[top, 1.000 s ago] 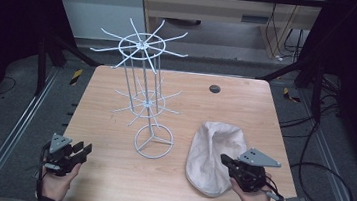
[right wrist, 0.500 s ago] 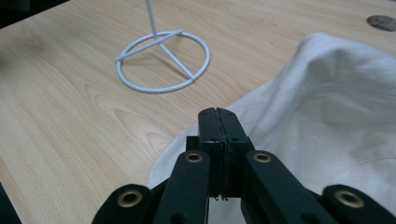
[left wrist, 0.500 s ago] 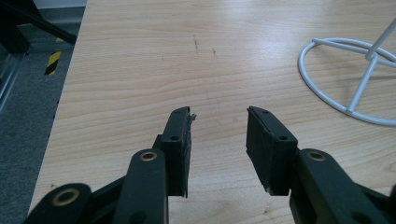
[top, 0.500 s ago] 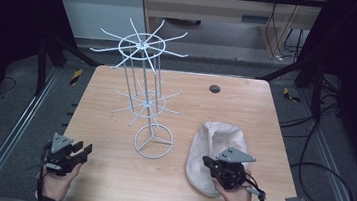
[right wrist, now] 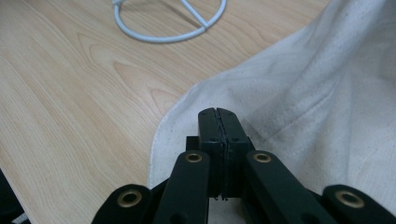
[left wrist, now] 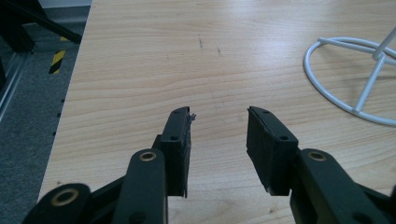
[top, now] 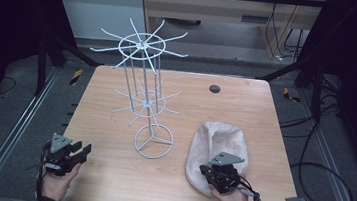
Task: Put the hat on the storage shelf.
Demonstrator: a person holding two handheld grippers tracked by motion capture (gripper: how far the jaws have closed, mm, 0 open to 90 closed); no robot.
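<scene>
A beige cloth cap (top: 220,137) lies flat on the right side of the wooden table (top: 108,178). My right gripper (top: 205,171) hovers over its near edge, jaws pressed together with nothing between them; in the right gripper view the gripper (right wrist: 218,112) points along the cloth (right wrist: 303,79). My left gripper (top: 82,150) rests at the table's near left corner. Its jaws have just been opening, and the left gripper (left wrist: 218,114) stands open over bare wood with nothing between the fingers. A white wire rack (top: 151,102) stands mid-table on a ring base (top: 153,140).
The rack's ring base (left wrist: 348,74) lies to the right of the left gripper, and the same ring (right wrist: 168,32) sits ahead of the right one. A small dark disc (top: 215,89) lies at the back. Bare wood stretches between the two grippers; the table's left edge is close.
My right gripper has moved left and down, from the cap's right side to over its near edge. The left hand has stayed in place.
</scene>
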